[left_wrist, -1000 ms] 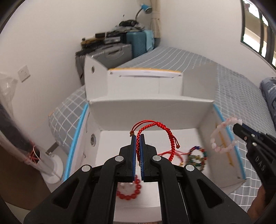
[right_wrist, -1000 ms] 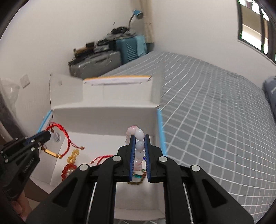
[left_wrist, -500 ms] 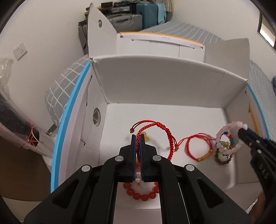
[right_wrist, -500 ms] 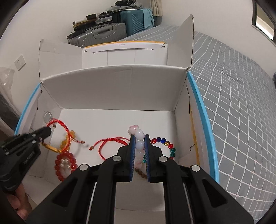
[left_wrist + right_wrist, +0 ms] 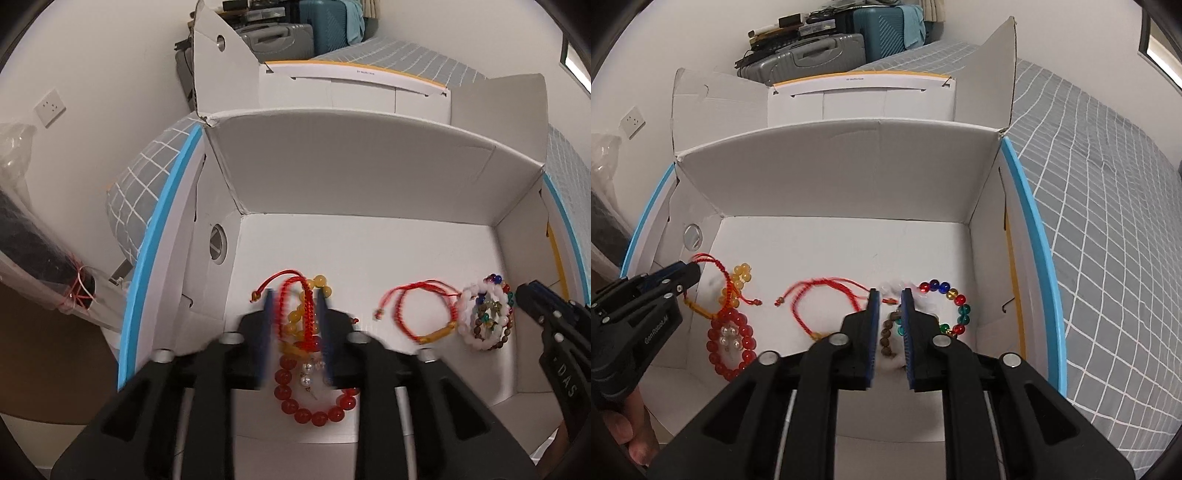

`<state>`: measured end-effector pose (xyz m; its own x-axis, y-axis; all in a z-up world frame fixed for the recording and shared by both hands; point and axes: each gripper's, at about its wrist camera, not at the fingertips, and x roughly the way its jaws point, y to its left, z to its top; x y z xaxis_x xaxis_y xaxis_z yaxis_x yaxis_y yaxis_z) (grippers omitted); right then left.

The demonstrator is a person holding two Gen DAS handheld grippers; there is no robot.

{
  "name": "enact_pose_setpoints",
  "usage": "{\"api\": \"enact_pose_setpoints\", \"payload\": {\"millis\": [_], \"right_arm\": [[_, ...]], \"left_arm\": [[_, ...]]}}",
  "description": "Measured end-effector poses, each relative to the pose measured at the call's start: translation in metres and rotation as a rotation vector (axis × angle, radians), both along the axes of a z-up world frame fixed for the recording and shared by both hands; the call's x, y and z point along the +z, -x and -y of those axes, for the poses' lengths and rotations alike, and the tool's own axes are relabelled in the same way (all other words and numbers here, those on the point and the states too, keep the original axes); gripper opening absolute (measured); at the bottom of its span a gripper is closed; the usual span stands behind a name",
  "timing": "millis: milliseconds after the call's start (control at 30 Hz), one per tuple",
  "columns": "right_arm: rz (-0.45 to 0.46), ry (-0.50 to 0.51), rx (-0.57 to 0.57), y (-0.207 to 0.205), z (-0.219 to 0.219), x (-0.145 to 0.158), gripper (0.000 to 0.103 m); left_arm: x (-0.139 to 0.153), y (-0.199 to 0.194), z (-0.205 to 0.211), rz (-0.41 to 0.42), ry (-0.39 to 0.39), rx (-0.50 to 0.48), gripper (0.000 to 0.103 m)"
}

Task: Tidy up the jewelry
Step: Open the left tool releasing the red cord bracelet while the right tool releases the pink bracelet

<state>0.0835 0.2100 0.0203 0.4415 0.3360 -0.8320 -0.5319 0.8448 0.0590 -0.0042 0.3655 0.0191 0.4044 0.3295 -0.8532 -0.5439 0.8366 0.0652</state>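
My left gripper (image 5: pixel 297 306) hangs low inside the white cardboard box (image 5: pixel 369 173), its jaws opening and motion-blurred. The red braided cord bracelet (image 5: pixel 295 295) lies loose between them, on top of a yellow bead bracelet (image 5: pixel 319 282) and a red bead bracelet (image 5: pixel 314 415). My right gripper (image 5: pixel 890 297) is at the box's right side, jaws opening too. The pale pink bead bracelet (image 5: pixel 466 317) sits free below them, over a multicolour bead bracelet (image 5: pixel 955 302) and brown beads (image 5: pixel 886 338). No pad presses on either bracelet.
A second red cord bracelet (image 5: pixel 820 299) with a gold tube lies on the box floor between the two piles. The box stands on a grey checked bed (image 5: pixel 1108 221) with raised flaps behind. Suitcases (image 5: pixel 812 55) stand by the far wall. A hand (image 5: pixel 631 439) shows at lower left.
Both grippers sank into the box, then their jaws parted. The red cord bracelet and the pink bead bracelet slipped from the pads onto the piles below.
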Motion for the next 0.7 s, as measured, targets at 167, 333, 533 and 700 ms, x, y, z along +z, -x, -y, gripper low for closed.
{"api": "enact_pose_setpoints", "payload": {"millis": [167, 333, 533, 700], "right_arm": [[0.048, -0.034, -0.009, 0.005, 0.006, 0.01, 0.068], [0.067, -0.045, -0.011, 0.007, 0.008, 0.014, 0.082], [0.079, -0.06, -0.005, 0.012, 0.009, 0.016, 0.087], [0.114, -0.078, -0.025, 0.02, 0.018, 0.026, 0.087]], "left_arm": [[0.013, 0.006, 0.003, 0.046, -0.027, 0.018, 0.071], [0.022, 0.011, 0.004, 0.078, -0.033, 0.029, 0.085], [0.025, 0.013, 0.006, 0.088, -0.041, 0.035, 0.089], [0.033, 0.022, 0.009, 0.112, -0.062, 0.033, 0.095]]}}
